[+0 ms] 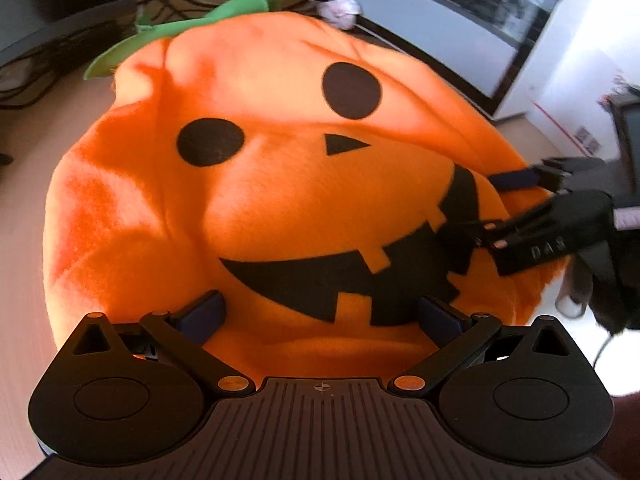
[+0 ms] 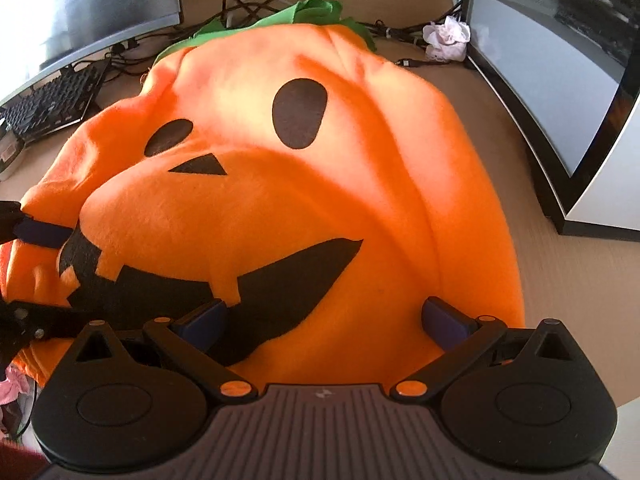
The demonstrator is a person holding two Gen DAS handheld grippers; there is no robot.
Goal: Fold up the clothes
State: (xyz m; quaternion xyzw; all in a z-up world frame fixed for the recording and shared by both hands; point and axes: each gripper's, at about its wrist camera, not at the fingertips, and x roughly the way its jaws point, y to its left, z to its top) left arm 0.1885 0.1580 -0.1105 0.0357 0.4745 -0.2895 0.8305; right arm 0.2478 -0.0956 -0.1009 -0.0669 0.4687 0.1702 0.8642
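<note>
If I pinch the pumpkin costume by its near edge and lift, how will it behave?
The pumpkin costume will probably drape and sag, since it is soft fleece lying in rumpled folds. It looks light for its bulk. The fuzzy surface likely grips well, not slippery.

A light wooden desk [image 2: 500, 128] carries an orange pumpkin costume [image 2: 304, 184] spread flat, a black keyboard [image 2: 52, 104] at left, tangled cables [image 2: 240, 4], what appears to be crumpled tissue [image 2: 446, 36], and monitors [image 2: 560, 80] flanking both sides.

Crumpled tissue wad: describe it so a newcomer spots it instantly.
Start at the orange pumpkin costume on the desk, go to its green stem end. Just right, against the curved monitor, sits the tissue wad: the only pale, crumpled thing among dark cables.
</note>
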